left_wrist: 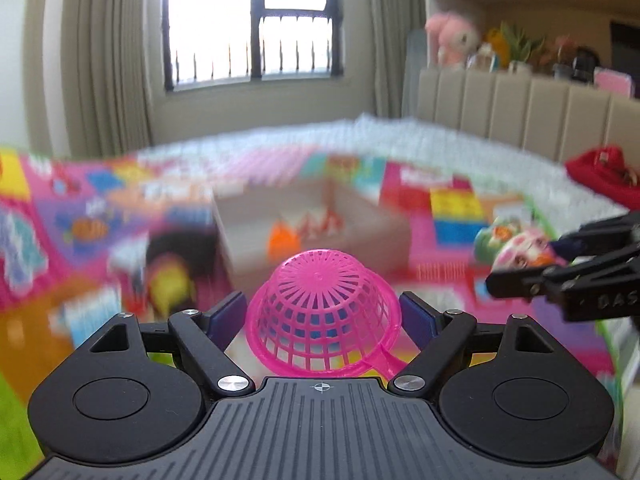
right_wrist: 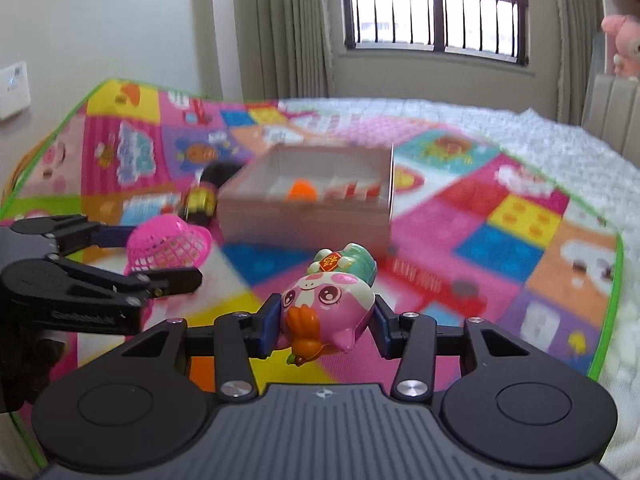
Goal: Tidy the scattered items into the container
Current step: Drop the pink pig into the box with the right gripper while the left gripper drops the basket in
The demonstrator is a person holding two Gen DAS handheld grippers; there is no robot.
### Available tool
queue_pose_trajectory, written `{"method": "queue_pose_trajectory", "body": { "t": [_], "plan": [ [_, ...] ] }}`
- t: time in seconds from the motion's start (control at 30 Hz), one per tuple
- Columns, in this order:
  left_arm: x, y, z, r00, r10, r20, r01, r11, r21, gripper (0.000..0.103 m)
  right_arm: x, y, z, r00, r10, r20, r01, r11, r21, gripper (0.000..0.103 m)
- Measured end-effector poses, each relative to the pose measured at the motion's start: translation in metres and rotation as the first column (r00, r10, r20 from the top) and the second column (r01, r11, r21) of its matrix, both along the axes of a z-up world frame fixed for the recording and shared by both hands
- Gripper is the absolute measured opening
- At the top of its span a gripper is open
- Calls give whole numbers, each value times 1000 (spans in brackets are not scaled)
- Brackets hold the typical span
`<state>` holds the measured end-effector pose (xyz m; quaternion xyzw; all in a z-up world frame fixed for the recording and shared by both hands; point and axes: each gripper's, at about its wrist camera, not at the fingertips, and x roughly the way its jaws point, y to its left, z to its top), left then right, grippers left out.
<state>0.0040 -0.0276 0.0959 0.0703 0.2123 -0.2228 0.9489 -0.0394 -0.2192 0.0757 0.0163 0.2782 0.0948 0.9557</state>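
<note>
Bedding [right_wrist: 560,152] in white covers the bed, and a bright play mat [right_wrist: 500,240] with cartoon squares lies over it. Near the middle of the mat sits a pale open box [right_wrist: 304,216], blurred, with an orange piece [right_wrist: 302,191] and something red and white inside. Just beside the box's left wall lies a dark toy with yellow stripes [right_wrist: 204,196]. The left gripper [left_wrist: 322,312] hangs above the mat short of the box, its jaws pinching a pink mesh strainer [left_wrist: 320,312] turned bottom up. The right gripper [right_wrist: 324,316] hovers alongside, jaws clamped on a pink and white cartoon animal toy [right_wrist: 326,300] with an orange paw and a green back.
</note>
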Motion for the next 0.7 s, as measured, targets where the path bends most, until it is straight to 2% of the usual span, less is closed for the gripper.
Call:
{"method": "queue_pose_trajectory", "body": {
  "t": [0.17,0.23,0.27,0.3,0.33,0.37,0.5,0.63,0.7],
  "plan": [
    [74,-6,45,996,-43,77,48,997,-66,88,62,-5,38,995,-21,102,14,998,68,45],
    [114,-10,53,997,-62,52,67,993,-95,90,93,-2,44,989,-47,142,37,997,71,46],
    [133,-11,54,997,-72,34,76,990,-117,97,108,0,43,985,-53,167,41,996,75,49],
    [147,-10,54,998,-66,21,68,989,-132,97,121,2,41,981,-59,183,47,996,73,56],
    [157,-9,52,998,-57,11,58,989,-134,97,133,4,37,981,-74,180,64,996,65,78],
    [162,-8,49,999,-54,2,53,990,-131,97,141,5,31,981,-96,169,87,994,61,83],
    [145,13,25,1000,-16,-20,14,995,-98,100,140,14,7,990,-75,116,72,997,33,83],
    [104,39,-8,998,34,-58,-37,998,-46,101,124,27,-15,993,-56,102,65,994,-87,84],
    [84,49,-23,994,68,-81,-71,997,-35,102,122,34,-20,995,-43,86,53,992,-115,84]
  ]
}}
